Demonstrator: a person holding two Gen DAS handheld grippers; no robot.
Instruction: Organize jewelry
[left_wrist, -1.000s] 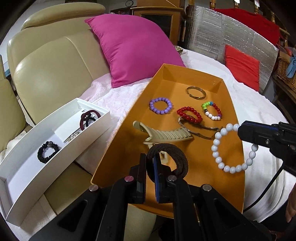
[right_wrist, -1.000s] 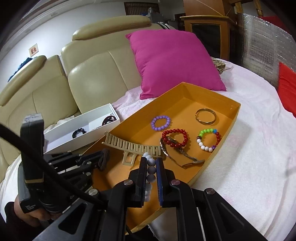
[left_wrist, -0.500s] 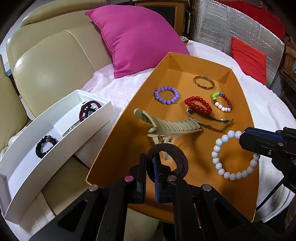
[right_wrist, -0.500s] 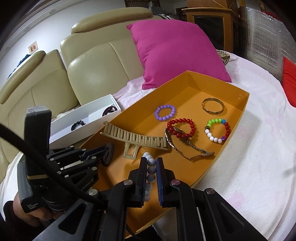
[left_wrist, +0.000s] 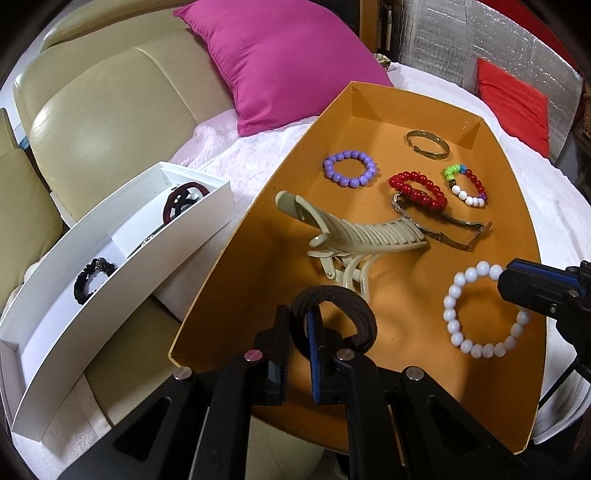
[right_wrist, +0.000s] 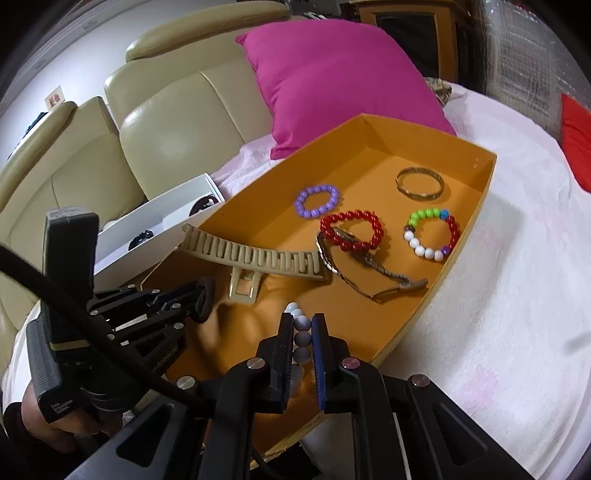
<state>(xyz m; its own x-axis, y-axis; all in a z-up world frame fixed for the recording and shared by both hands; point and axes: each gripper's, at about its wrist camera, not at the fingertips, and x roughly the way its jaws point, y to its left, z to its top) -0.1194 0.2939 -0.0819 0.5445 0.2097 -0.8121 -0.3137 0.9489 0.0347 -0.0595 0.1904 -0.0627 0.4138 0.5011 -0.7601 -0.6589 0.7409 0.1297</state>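
My left gripper (left_wrist: 299, 314) hangs over the near end of the orange tray (left_wrist: 258, 295). A black hair tie (left_wrist: 354, 302) stands between its jaws. The jaws are opening, but the pads still touch the tie. My right gripper (right_wrist: 303, 321) is shut on a white bead bracelet (right_wrist: 302, 338), whose loop (left_wrist: 458, 332) lies low over the tray floor. The tray also holds a beige hair claw (left_wrist: 369, 236), a purple bracelet (left_wrist: 349, 171), a red bracelet (left_wrist: 417, 190), a multicoloured bracelet (left_wrist: 467, 184), a metal bangle (left_wrist: 428, 144) and a watch band (left_wrist: 454, 221).
A white divided box (left_wrist: 110, 266) stands left of the tray on the sofa seat, with a dark red ring and a black bracelet inside. A pink cushion (left_wrist: 288, 62) leans behind the tray. A white cloth covers the seat to the right.
Both grippers have sunk toward the tray and tipped further down, so the tray looks closer. The gap between the left jaws is a little wider.
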